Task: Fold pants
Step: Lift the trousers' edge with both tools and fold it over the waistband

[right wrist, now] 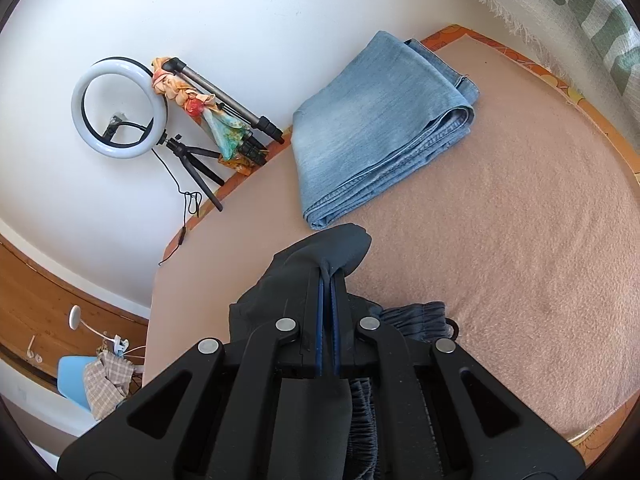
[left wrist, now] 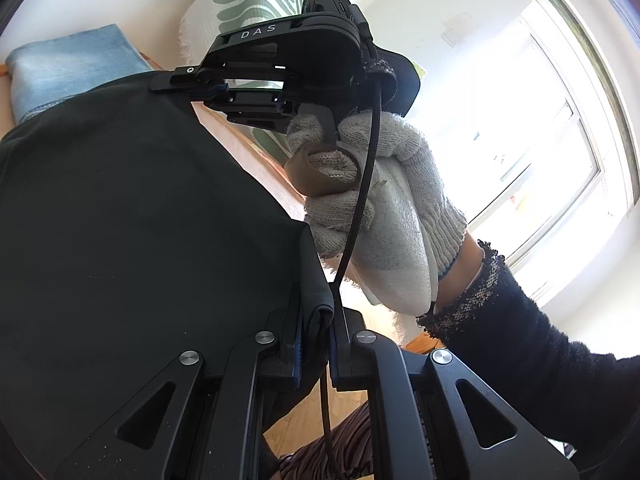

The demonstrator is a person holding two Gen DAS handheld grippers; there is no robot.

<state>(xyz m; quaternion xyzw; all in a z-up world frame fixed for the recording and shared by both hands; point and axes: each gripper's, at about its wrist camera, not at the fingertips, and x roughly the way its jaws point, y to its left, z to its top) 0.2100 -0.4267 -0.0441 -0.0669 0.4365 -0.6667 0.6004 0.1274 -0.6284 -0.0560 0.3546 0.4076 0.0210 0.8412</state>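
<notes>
- While the left wrist view is looking along its own fingers, the left gripper (left wrist: 318, 344) is clamping a bunched edge of the dark pants (left wrist: 132, 216), its jaws drawn nearly together with folded cloth squeezed between the blue pads.
- From that pinch the pants are spreading up and to the left as one broad, smooth, matte near-black sheet, filling most of the left half of this view.
- At the far upper edge of that sheet the right gripper (left wrist: 188, 82) is biting the fabric too, its jaws closed tight; a white knit-gloved right hand (left wrist: 380, 200) is gripping its handle, and a black cable (left wrist: 360, 200) is running down past the glove.
- Behind the sheet, folded light-blue jeans (left wrist: 72, 68) are lying on the bed.
- Turning to the right wrist view, the right gripper (right wrist: 328, 280) is pinching a rounded fold of the pants (right wrist: 280, 280), which is poking out beyond the fingertips, with only a sliver of gap between the pads.
- Below the fingers, a gathered elastic waistband (right wrist: 416, 316) is hanging in wrinkled pleats, looking greyer than the rest.
- Just beyond the pinched fold, the jeans (right wrist: 380, 120) are resting on the pink blanket (right wrist: 520, 220).
- Beside the bed's far edge, a ring light (right wrist: 120, 108) on a small tripod is standing against the white wall.
</notes>
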